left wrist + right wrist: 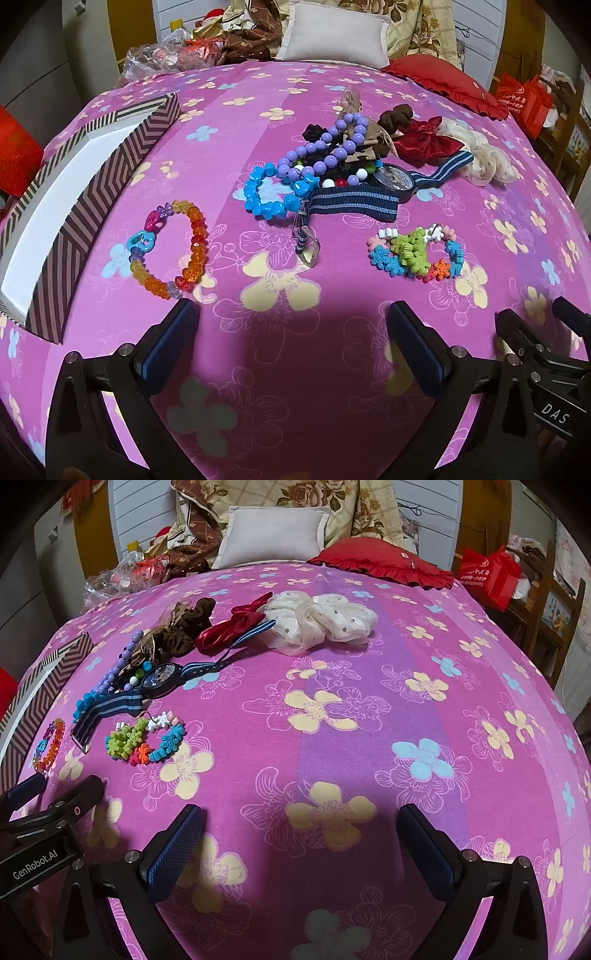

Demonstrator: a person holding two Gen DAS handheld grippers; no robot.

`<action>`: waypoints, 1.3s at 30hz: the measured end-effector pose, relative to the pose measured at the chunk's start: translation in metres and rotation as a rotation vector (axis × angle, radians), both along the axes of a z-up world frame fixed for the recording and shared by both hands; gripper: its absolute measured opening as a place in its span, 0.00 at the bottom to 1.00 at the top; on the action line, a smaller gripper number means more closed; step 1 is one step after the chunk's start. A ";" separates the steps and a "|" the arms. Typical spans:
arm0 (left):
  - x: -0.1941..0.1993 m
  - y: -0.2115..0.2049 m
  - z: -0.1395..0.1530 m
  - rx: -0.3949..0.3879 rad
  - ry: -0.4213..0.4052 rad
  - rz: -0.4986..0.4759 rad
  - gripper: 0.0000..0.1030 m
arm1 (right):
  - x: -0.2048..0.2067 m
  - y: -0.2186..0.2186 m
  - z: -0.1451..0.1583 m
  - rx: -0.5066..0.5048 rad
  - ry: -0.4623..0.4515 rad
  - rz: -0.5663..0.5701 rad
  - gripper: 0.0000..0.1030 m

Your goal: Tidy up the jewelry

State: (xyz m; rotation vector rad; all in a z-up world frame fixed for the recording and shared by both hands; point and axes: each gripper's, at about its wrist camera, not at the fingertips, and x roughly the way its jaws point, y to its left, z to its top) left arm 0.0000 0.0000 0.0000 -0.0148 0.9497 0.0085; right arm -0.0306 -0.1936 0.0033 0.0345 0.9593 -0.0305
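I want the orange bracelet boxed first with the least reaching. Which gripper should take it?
Left. The open left gripper sits just short of the orange bracelet, beside the box; the right gripper faces bare bedspread.

Bracelets: four – orange bead bracelet (173, 249), blue bracelet (271, 194), purple bracelet (325, 147), flower bracelet (419, 254). One watch (395, 179). Scrunchies: three – brown (184, 627), red (236, 622), white (321, 622). One striped box (85, 206). Pillows: two – white (273, 535), red (384, 566).

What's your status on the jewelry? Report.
Left gripper and right gripper open, empty, above the bedspread. Bracelets and watch piled loose, striped box open at left. Nothing in the way.
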 end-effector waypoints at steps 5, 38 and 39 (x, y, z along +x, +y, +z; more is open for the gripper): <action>0.000 0.000 0.000 0.001 0.000 -0.001 1.00 | 0.001 0.000 0.000 0.000 0.010 -0.007 1.00; -0.027 0.128 0.009 -0.028 0.116 0.145 0.83 | -0.070 0.047 0.069 -0.145 -0.089 -0.054 0.99; -0.025 0.134 0.008 -0.039 0.125 0.161 0.82 | -0.070 0.049 0.071 -0.148 -0.093 -0.052 0.99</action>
